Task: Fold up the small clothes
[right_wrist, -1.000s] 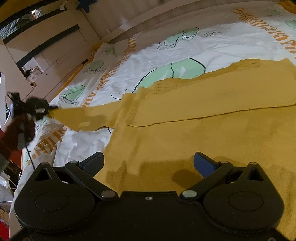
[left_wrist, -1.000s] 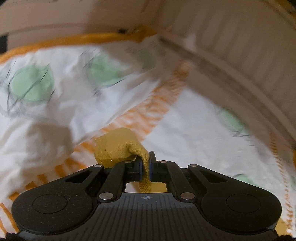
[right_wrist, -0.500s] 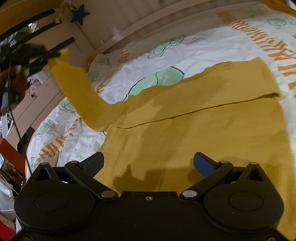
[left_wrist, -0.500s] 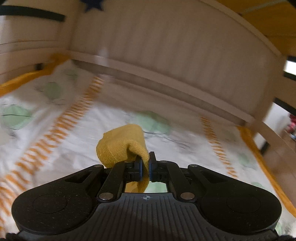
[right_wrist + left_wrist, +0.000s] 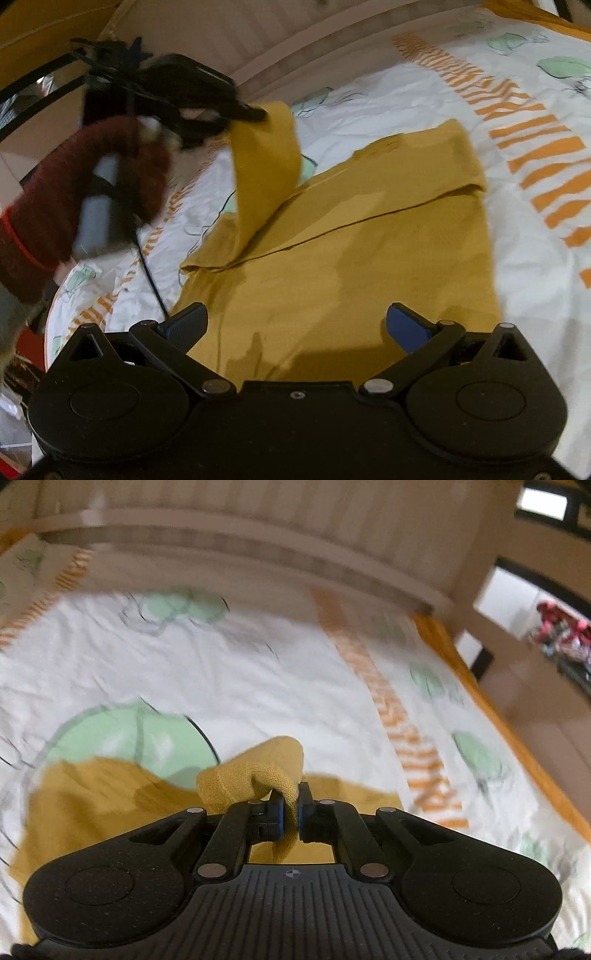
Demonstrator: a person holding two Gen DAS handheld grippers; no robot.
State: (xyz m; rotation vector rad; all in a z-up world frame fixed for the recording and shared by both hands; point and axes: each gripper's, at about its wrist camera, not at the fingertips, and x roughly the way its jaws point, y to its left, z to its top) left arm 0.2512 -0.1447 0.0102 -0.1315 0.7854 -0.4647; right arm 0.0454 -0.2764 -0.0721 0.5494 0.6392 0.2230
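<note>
A mustard yellow knitted garment (image 5: 351, 266) lies flat on the bed, one side folded over its body. My left gripper (image 5: 291, 812) is shut on the end of its sleeve (image 5: 255, 779) and holds it in the air above the garment (image 5: 96, 794). In the right wrist view the left gripper (image 5: 243, 110) shows at the upper left with the sleeve (image 5: 264, 173) hanging from it down to the garment. My right gripper (image 5: 295, 325) is open and empty, just above the garment's near edge.
The bed sheet (image 5: 517, 122) is white with green shapes and orange stripes. A pale wooden bed rail (image 5: 258, 550) runs along the far side. The bed's orange edge (image 5: 517, 746) is at the right. A dark red sleeved arm (image 5: 55, 206) holds the left gripper.
My left gripper has lifted the sleeve from out at the left and swung it up and over towards the garment's body. My right gripper stayed open and shifted slightly over the garment.
</note>
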